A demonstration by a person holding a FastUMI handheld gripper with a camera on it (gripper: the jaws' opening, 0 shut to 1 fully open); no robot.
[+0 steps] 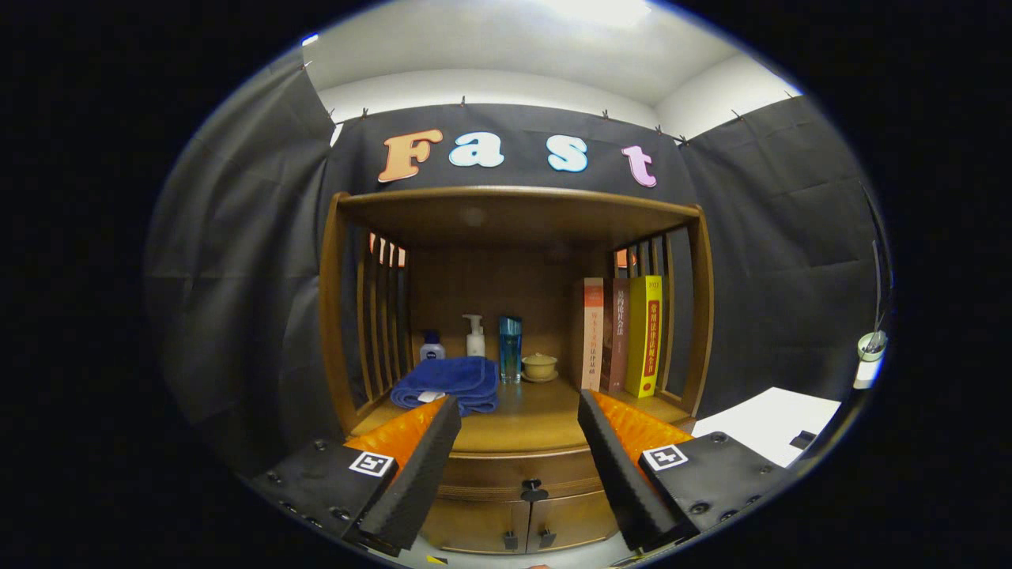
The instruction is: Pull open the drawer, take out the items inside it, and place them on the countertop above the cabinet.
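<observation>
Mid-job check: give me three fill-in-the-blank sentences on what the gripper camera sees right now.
1. The gripper is ____, holding nothing.
2. The drawer with its knob is ____.
3. The folded towel on the countertop is ____ in colour.

Missing words: open; closed; blue

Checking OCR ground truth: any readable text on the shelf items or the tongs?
Nothing legible enough to quote.
Book spines: characters printed down them, too small to read.
Small blue bottle: label too blurred to read.
Tongs, open, drawer knob between them: square markers, no words.
</observation>
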